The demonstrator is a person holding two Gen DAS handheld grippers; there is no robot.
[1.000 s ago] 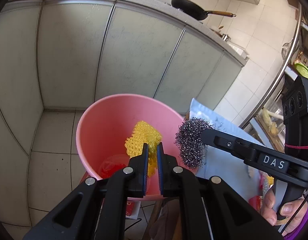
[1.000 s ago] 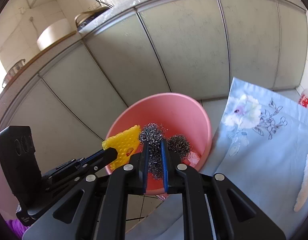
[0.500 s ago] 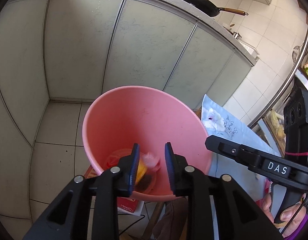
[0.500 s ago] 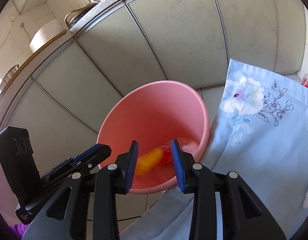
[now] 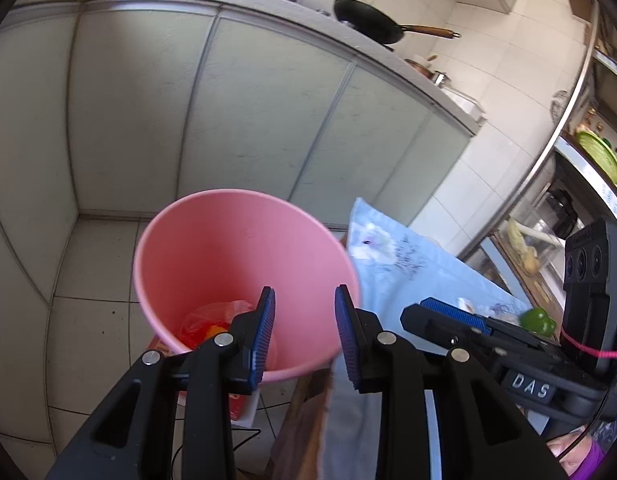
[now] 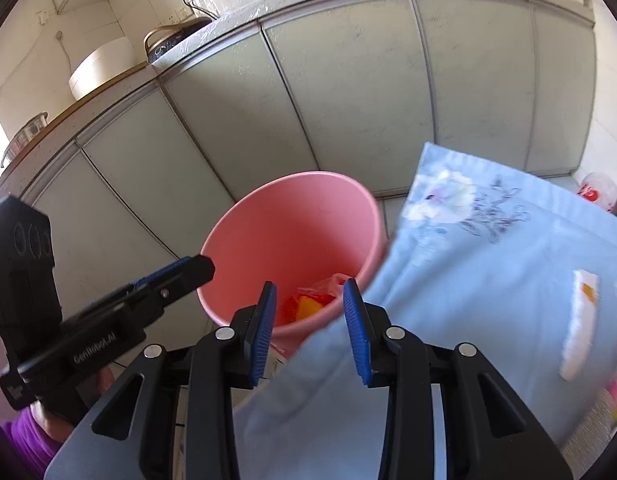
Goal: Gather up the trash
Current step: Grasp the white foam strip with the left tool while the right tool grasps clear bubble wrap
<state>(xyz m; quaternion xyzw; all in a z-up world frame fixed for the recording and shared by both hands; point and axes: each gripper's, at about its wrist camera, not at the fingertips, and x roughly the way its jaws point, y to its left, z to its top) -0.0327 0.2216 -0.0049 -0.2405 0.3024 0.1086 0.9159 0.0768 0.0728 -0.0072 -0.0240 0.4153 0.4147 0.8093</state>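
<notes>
**Left wrist view: both claws wide, bin holds the trash**

Left wrist view. Left claw [image 5: 304, 336] spread wide, blue ribbed pads [image 5: 264, 336] facing each other, nothing between them. It hangs over the near rim of the pink bin [image 5: 244, 248]. Bin interior mostly bare pink wall; at the bottom, partly hidden behind the left finger, a heap of red and orange trash [image 5: 210, 326] with a crumpled clear wrapper. Bin sits on the tiled floor [image 5: 92, 264], just beside the edge of the tabletop with its pale blue flowered cloth [image 5: 392, 264]. Right claw [image 5: 440, 316] enters from the right, above the cloth, near the bin rim. A green object [image 5: 542, 320] shows behind it on the cloth; too hidden to identify. Behind the bin: grey-green cabinet doors [image 5: 260, 120], a black pan [image 5: 368, 24] up on the kitchen counter.

Right wrist view. Right claw [image 6: 310, 328] also fully parted, empty, poised over the line where cloth [image 6: 488, 280] meets bin [image 6: 292, 224]. Trash [image 6: 312, 304] visible low in the bin between the fingers: red, orange, clear film. Left claw [image 6: 188, 270] reaches in from the left toward the bin's outer wall, short of the rim. On the cloth to the right, a white strip with an orange patch [image 6: 582, 320], blurred. Cabinets [image 6: 348, 100] behind; a white pot [image 6: 102, 66] on the counter at upper left.
</notes>
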